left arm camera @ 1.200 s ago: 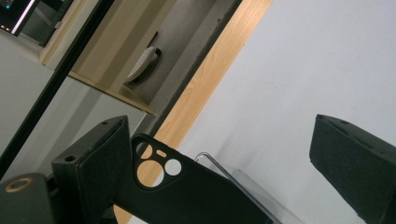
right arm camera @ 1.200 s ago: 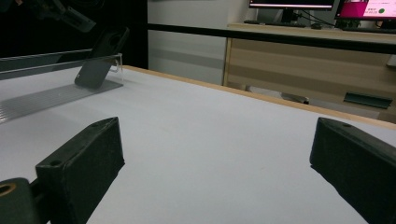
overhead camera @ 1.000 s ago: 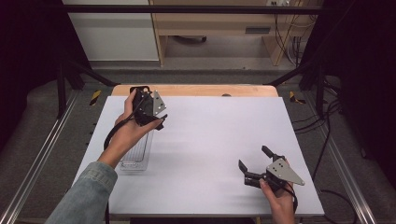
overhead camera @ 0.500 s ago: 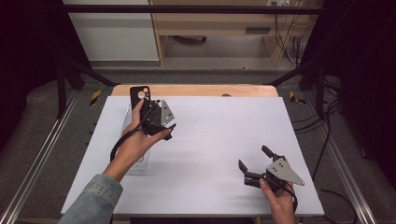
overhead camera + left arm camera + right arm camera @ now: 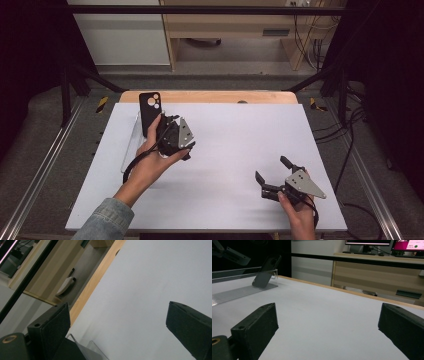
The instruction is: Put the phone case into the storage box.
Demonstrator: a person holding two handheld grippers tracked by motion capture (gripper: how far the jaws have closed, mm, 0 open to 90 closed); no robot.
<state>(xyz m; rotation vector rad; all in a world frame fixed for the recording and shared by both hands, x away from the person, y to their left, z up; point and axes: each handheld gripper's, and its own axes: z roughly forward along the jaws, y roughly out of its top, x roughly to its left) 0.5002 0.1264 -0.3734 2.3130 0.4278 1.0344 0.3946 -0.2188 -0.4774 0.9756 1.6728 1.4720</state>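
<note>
A black phone case (image 5: pixel 149 111) stands upright, leaning in a clear plastic rack (image 5: pixel 131 145) at the table's far left. My left gripper (image 5: pixel 175 137) is just right of the case, apart from it, open and holding nothing. The left gripper view has its jaws wide apart (image 5: pixel 117 325) over bare white table, with a corner of the rack (image 5: pixel 87 351) below. My right gripper (image 5: pixel 272 170) rests open near the front right. In the right gripper view its jaws (image 5: pixel 327 327) are empty, and the case (image 5: pixel 265 271) and the rack (image 5: pixel 237 293) lie far off at the left.
The white tabletop (image 5: pixel 240 135) has a wooden strip (image 5: pixel 210 96) along its far edge. Metal rails (image 5: pixel 45 165) run down both sides. Cables (image 5: pixel 345 150) hang at the right. Wooden furniture (image 5: pixel 374 272) and monitors stand beyond the table.
My left gripper has drawn back from the phone case, moving right and toward the person. The case is now uncovered and standing in the rack. The right gripper has stayed still.
</note>
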